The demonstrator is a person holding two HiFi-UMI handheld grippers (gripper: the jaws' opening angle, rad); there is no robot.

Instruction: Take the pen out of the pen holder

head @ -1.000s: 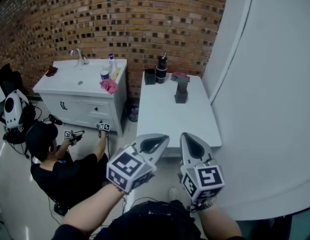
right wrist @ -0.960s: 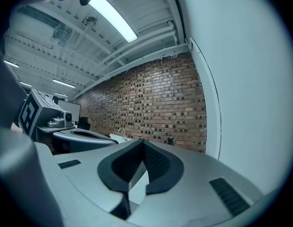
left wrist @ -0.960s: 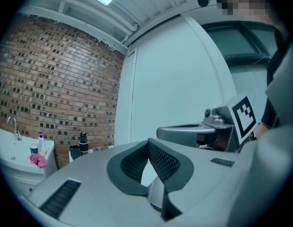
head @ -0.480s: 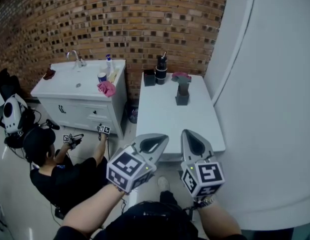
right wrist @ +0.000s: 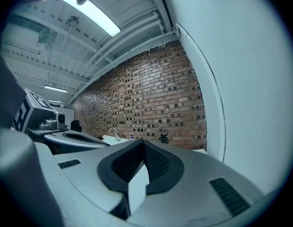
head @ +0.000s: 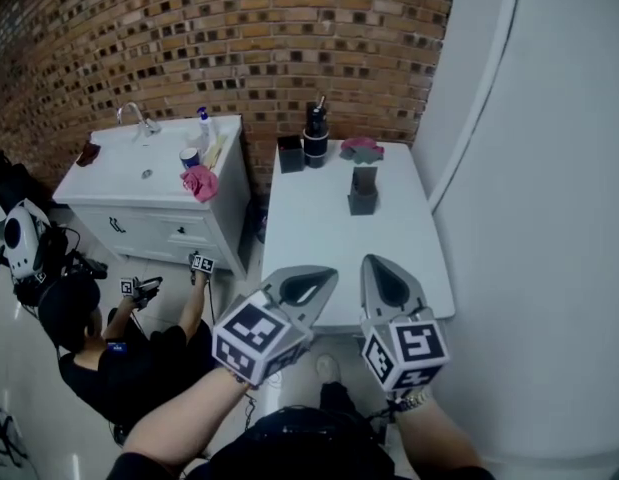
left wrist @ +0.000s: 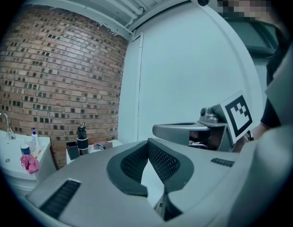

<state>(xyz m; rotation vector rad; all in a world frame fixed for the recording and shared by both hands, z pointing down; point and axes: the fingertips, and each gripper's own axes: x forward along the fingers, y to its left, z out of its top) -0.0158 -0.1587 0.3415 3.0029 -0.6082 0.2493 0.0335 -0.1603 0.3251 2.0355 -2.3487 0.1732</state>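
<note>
At the far end of the white table point(head: 329, 238) a black cylindrical pen holder point(head: 315, 144) stands by the brick wall, and a dark pen point(head: 318, 105) sticks out of its top. The holder also shows small in the left gripper view point(left wrist: 82, 144) and in the right gripper view point(right wrist: 164, 138). My left gripper point(head: 307, 286) and right gripper point(head: 387, 280) are side by side, short of the table's near edge and far from the holder. Both are shut with nothing between their jaws, left gripper point(left wrist: 147, 144) and right gripper point(right wrist: 142, 144).
Also on the table are a black square box point(head: 290, 154), a pink and grey object point(head: 362, 150) and a dark grey stand point(head: 362, 192). A white sink cabinet point(head: 149, 183) is to the left. A person point(head: 109, 353) crouches on the floor. A curved white wall point(head: 529, 218) lies to the right.
The table and sink cabinet have come nearer and shifted left in the head view. Both grippers moved forward with me, still side by side and shut.
</note>
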